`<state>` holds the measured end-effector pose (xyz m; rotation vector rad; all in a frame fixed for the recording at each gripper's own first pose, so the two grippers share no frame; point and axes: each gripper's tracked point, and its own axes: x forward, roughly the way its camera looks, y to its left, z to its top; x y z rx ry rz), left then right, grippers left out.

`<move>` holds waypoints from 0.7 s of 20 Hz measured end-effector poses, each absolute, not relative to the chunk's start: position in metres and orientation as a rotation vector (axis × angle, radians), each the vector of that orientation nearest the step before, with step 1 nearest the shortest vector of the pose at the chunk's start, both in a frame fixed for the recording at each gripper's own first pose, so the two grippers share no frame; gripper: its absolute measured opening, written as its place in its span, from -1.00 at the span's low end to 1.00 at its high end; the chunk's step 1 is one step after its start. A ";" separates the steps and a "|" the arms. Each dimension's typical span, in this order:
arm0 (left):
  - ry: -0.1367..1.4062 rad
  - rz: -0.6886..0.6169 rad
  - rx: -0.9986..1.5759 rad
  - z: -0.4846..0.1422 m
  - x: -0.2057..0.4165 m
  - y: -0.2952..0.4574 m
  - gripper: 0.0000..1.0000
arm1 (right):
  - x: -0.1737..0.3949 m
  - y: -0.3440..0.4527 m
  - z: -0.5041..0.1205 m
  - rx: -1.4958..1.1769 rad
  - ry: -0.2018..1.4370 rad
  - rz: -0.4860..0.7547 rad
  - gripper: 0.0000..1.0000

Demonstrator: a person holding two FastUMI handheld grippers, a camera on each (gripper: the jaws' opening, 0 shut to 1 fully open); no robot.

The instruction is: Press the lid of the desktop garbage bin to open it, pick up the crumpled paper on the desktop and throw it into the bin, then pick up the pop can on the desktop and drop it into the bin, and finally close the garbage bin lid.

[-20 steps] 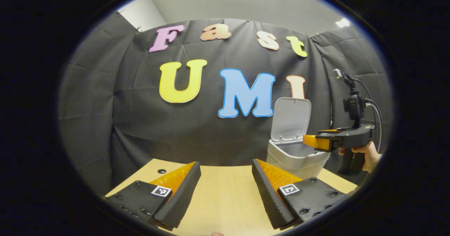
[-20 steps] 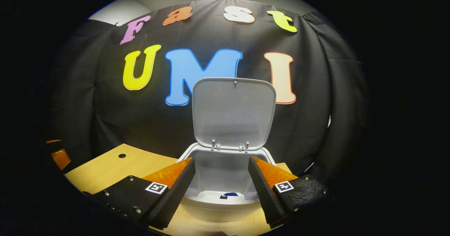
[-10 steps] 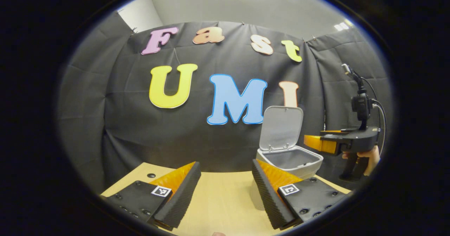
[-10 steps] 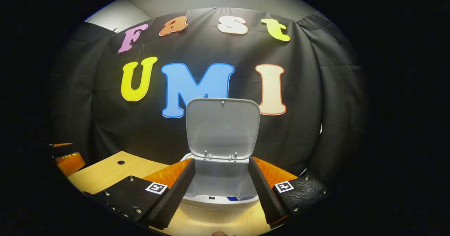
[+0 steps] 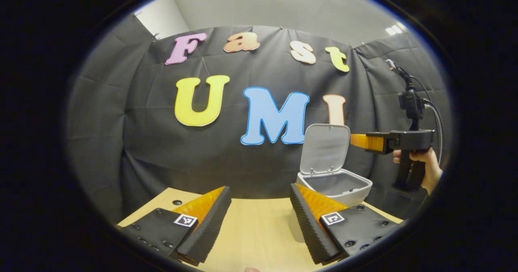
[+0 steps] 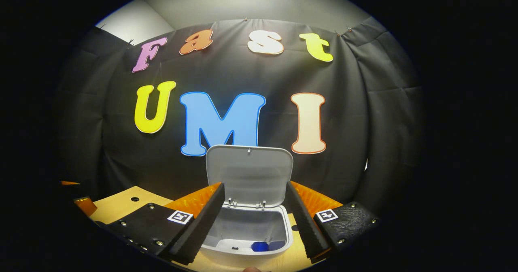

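Right gripper [image 6: 255, 219]: jaws spread wide, holding nothing, raised before the bin [image 6: 247, 243]. Left gripper [image 5: 261, 219]: jaws likewise released, empty, over bare desk [image 5: 255, 231]. Bin: pale grey, at the desk's far right edge, lid [image 6: 249, 175] upright against the black cloth wall; a blue item [image 6: 260, 246] lies inside.

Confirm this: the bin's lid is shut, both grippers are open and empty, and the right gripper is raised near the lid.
One thing is wrong: the lid is open, standing upright behind the bin, as the right gripper view shows. The rest holds: the left gripper and the right gripper are open and empty, and the left gripper view shows the right one raised beside the lid.
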<state>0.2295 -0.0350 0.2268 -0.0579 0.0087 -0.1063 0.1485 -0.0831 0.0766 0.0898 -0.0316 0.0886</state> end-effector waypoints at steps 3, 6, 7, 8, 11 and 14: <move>0.006 -0.092 -0.053 0.229 0.228 -0.032 0.92 | 0.156 -0.080 0.089 0.077 -0.051 0.088 0.89; 0.007 -0.072 -0.066 0.232 0.225 -0.026 0.91 | 0.165 -0.079 0.102 0.081 -0.067 0.087 0.89; 0.010 -0.065 -0.069 0.231 0.223 -0.023 0.90 | 0.167 -0.079 0.106 0.088 -0.073 0.083 0.89; 0.011 -0.057 -0.069 0.231 0.222 -0.020 0.92 | 0.169 -0.079 0.111 0.095 -0.080 0.080 0.89; 0.013 -0.032 -0.060 0.232 0.216 -0.009 0.92 | 0.179 -0.081 0.117 0.109 -0.076 0.061 0.89; 0.013 -0.018 -0.060 0.233 0.211 0.000 0.92 | 0.191 -0.083 0.117 0.127 -0.048 0.039 0.89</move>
